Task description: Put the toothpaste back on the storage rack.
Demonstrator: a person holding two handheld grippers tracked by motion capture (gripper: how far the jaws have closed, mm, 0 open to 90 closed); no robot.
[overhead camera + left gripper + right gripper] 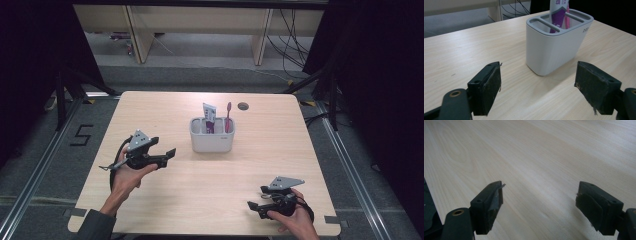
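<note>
A holder (212, 135) stands near the middle of the table (150, 205), with a tube (209, 116) and a toothbrush (228, 116) upright in its compartments, the tube left of the toothbrush. The left gripper (170, 154) is just left of the holder, apart from it. The right gripper (256, 198) sits near the table's front right corner, well apart from the holder.

I am reading one clear sign: a black numeral "5" (81, 135) marked on the grey floor, to the left of the table (150, 200). I am also making out small grey lettering on the white holder (554, 50) near its upper corner, and print on the purple tube (557, 15) standing inside the holder, both too small or cropped to read.
</note>
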